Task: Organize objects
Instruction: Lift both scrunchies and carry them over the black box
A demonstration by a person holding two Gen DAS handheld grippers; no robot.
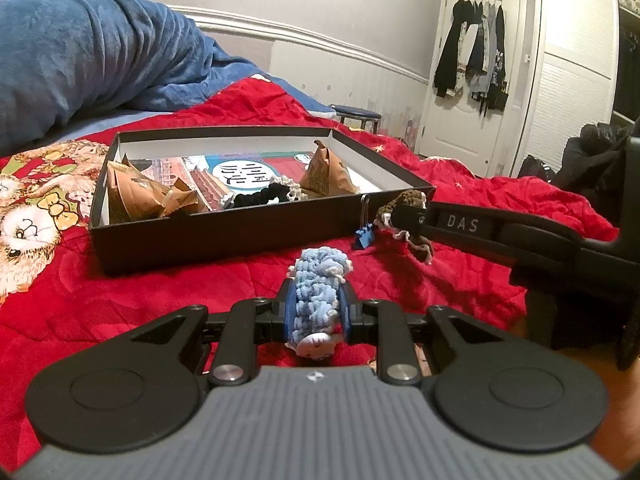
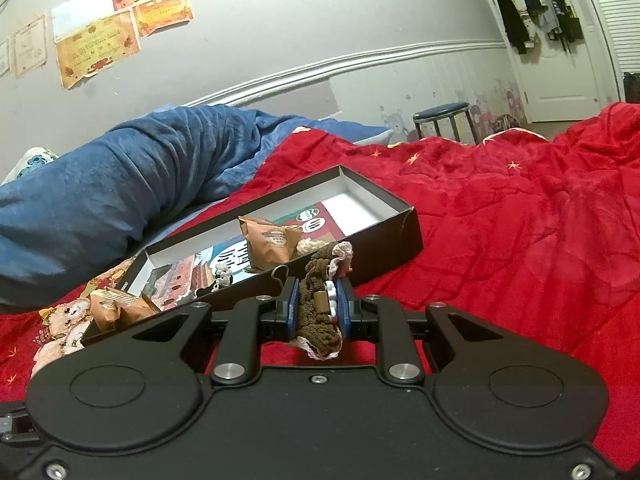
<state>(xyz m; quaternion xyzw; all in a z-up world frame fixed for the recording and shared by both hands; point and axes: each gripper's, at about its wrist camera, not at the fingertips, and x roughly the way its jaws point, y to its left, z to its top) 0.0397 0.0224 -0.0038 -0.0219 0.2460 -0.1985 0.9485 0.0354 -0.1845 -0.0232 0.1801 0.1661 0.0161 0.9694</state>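
Left of the black box (image 1: 224, 236): red blanket (image 1: 120, 308) only. Inside the box: brown packets (image 1: 136, 196), black scrunchie (image 1: 260, 198). In front of the box: left gripper (image 1: 318, 312) pinching a blue crocheted scrunchie (image 1: 318, 288). At the box's right corner: blue binder clip (image 1: 364, 236), right gripper (image 2: 318, 308) clamped on a brown crocheted scrunchie (image 2: 316, 304).

My left wrist camera sits low over the red blanket (image 1: 160, 300), looking forward along my left gripper (image 1: 318, 300) at the long side of the black box (image 1: 224, 228), close ahead. My right gripper (image 1: 394, 214) enters that view from the right. My right wrist camera looks along its fingers toward the box (image 2: 384, 248) from its corner, tilted left. Both views share box, blue blanket (image 1: 80, 52), stool (image 2: 442, 114), door.
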